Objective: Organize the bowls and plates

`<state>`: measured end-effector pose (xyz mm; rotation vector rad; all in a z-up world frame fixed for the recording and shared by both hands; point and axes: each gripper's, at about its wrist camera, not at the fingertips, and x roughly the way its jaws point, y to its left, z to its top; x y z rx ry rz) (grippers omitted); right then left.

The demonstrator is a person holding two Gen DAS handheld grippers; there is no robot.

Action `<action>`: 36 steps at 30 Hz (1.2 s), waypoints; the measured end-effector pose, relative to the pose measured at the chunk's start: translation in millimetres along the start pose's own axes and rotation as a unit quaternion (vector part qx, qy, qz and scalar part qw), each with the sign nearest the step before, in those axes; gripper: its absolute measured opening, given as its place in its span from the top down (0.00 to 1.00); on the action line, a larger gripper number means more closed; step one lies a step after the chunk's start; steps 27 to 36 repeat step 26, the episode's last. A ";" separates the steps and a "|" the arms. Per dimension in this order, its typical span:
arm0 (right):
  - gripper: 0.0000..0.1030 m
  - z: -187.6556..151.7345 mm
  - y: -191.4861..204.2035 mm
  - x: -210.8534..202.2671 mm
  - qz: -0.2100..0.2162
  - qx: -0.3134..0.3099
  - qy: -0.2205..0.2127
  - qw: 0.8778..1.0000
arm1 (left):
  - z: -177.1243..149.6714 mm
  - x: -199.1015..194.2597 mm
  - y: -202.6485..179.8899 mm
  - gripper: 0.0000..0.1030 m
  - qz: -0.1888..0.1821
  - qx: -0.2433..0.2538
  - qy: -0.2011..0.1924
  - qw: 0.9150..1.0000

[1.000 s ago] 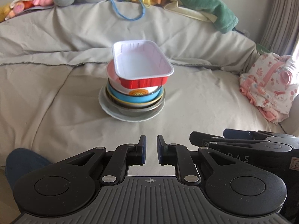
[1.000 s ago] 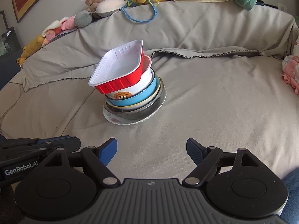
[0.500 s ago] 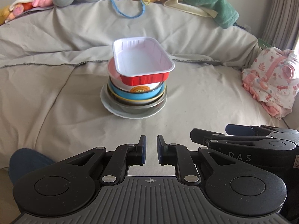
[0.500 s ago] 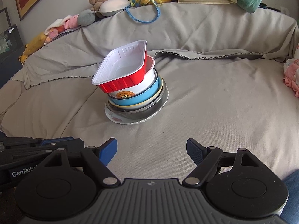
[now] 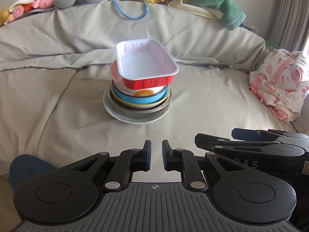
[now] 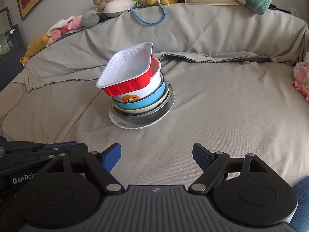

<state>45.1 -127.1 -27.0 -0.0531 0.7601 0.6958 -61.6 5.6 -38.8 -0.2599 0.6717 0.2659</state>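
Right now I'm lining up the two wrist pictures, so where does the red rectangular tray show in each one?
Left wrist: the red tray sits just above centre, topping the stack of dishes, long side toward the camera.
Right wrist: the red tray is left of centre, tilted, one corner nearest the camera.
Shared landmark: the blue strap loop on the sofa back behind the stack.

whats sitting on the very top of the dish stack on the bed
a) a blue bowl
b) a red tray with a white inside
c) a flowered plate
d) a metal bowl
b: the red tray sits tilted on top of the stack, above the blue bowl, the metal bowl and the flowered plate at the bottom.
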 end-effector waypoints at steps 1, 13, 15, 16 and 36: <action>0.21 0.6 0.0 -0.2 0.001 -0.001 0.000 1.000 | 0.0 0.0 0.1 0.84 0.000 0.000 0.000 1.000; 0.21 1.2 -0.8 -1.2 0.003 -0.004 -0.001 1.000 | 1.3 0.2 0.6 0.84 0.000 0.001 0.000 1.000; 0.21 1.1 -0.8 -1.3 0.003 -0.004 -0.001 1.000 | 2.2 0.6 1.2 0.84 0.003 0.003 -0.001 1.000; 0.21 0.9 -0.5 -1.4 0.003 -0.004 -0.002 1.000 | 2.5 0.9 1.2 0.84 0.008 0.005 -0.002 1.000; 0.21 4.8 -7.3 1.2 0.021 -0.003 -0.003 1.000 | 11.4 11.0 2.8 0.84 0.022 0.019 -0.012 1.000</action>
